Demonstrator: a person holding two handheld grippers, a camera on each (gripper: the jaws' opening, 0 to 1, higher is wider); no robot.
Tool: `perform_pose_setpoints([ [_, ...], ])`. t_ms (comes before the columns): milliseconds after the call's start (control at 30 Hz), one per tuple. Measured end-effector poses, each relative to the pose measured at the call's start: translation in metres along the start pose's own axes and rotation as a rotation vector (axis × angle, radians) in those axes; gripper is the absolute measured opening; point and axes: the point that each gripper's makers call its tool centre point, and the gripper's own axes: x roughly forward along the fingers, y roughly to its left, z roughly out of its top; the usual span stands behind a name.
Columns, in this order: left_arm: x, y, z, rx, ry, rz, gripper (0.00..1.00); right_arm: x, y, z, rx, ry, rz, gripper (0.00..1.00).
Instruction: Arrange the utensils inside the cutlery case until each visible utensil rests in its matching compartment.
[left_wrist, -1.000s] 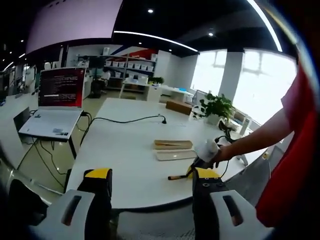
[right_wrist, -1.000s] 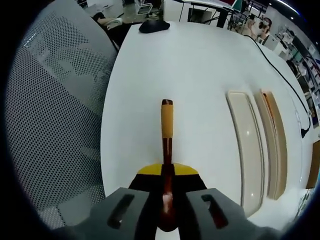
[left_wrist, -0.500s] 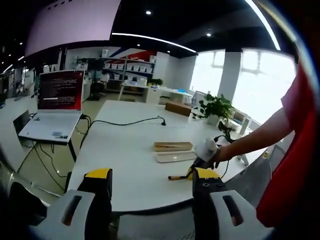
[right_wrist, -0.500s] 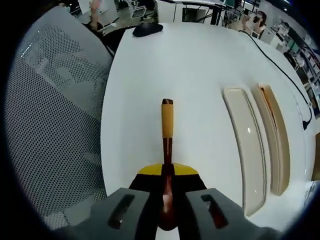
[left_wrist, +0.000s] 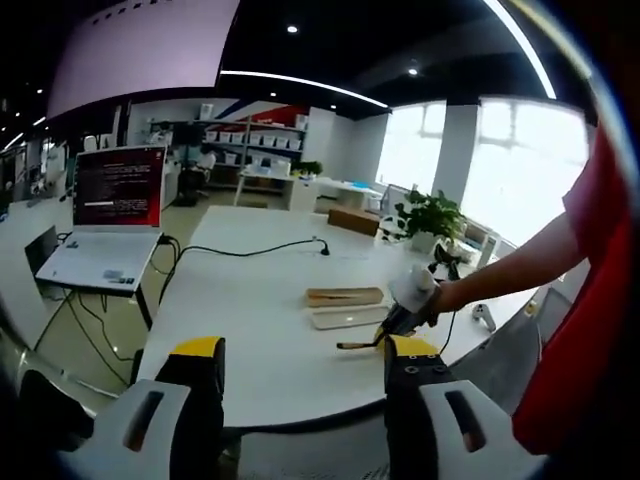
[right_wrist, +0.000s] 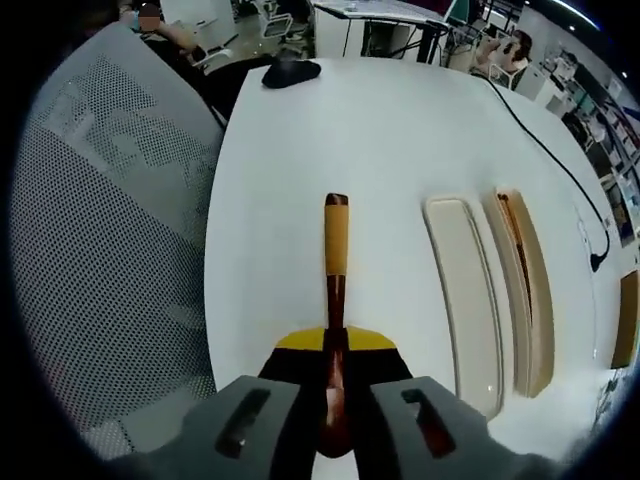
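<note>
The right gripper (right_wrist: 334, 345) pinches a wooden-handled utensil (right_wrist: 335, 262) between its jaws above the white bench (right_wrist: 380, 150), near its front edge. Just beyond lie the cream lid (right_wrist: 464, 300) and the wooden cutlery case (right_wrist: 524, 290), side by side. The left gripper (left_wrist: 300, 365) hangs off the edge, jaws spread.

**Right gripper clamped, left gripper held wide**

The right gripper (right_wrist: 334, 375) has its jaws pressed together on a slim wooden utensil (right_wrist: 335, 270), whose handle juts straight ahead from between the yellow-tipped fingers. From the left gripper view, the person's bare forearm (left_wrist: 520, 268) reaches in from the right, hand (left_wrist: 440, 297) wrapped around that gripper's grip. The left gripper (left_wrist: 303, 385) sits low, jaws parted wide with nothing between them.
</note>
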Motion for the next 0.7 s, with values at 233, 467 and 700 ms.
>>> perform_pose_setpoints([
  [233,0.0,0.0,-0.001,0.013,0.003,-0.008,0.65,-0.01,-0.003,-0.001,-0.013,0.021,0.004,0.0],
  [467,0.001,-0.002,0.001,0.025,0.002,-0.019,0.65,-0.016,-0.006,0.001,-0.031,0.028,-0.004,0.0],
  [700,0.0,0.0,0.001,0.022,0.002,-0.024,0.65,-0.023,-0.011,0.001,-0.037,0.038,-0.008,0.0],
])
